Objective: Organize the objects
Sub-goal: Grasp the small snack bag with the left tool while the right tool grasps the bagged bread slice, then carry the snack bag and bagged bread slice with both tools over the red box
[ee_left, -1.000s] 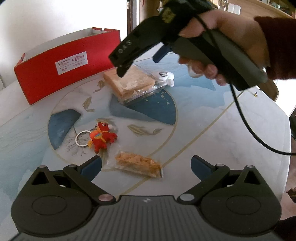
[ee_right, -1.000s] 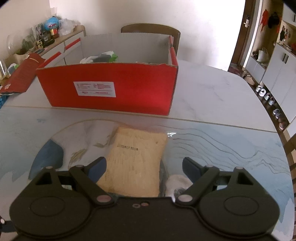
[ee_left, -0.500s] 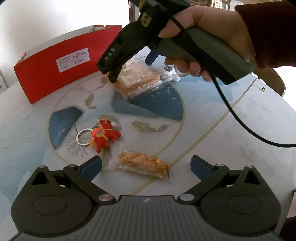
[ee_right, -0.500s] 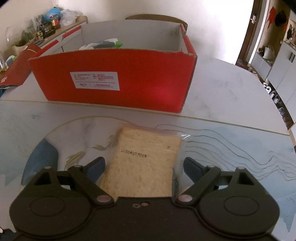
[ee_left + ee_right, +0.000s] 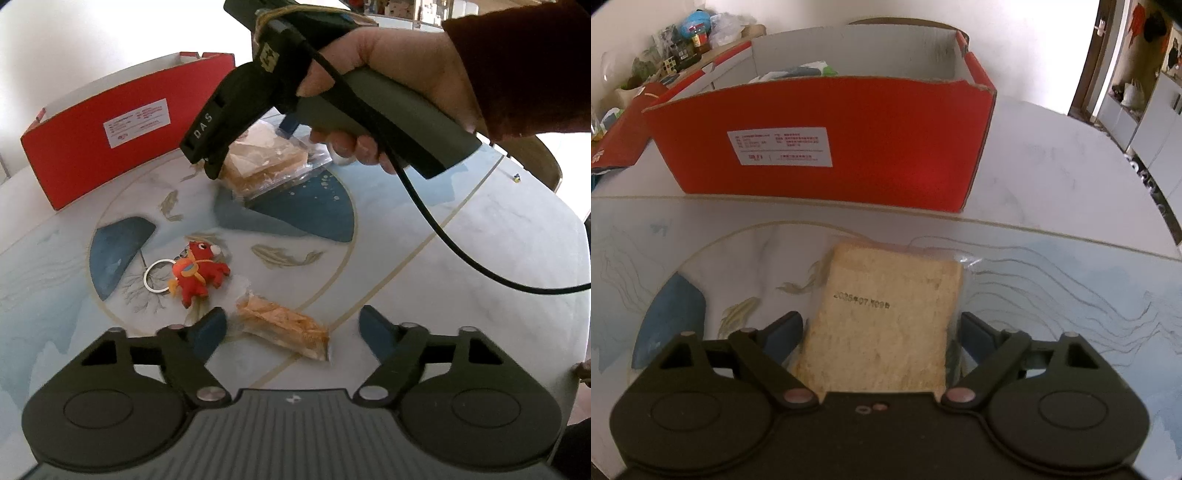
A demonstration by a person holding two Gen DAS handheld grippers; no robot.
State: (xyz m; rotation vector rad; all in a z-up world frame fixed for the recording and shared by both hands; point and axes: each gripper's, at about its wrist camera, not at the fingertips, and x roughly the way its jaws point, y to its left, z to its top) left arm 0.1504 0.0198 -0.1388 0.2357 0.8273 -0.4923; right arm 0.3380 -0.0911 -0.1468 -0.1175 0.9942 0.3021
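L gripper [image 5: 291, 326] jaws closing since earlier, snack pack [image 5: 282, 326] between, untouched.

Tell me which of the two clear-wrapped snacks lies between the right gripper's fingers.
The large square bread slice near the red box; the small crumbly snack pack lies before the left gripper.

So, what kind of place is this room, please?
Probably a home dining room: a round patterned table with a chair behind it, a cluttered sideboard, and white cabinets by the doorway.
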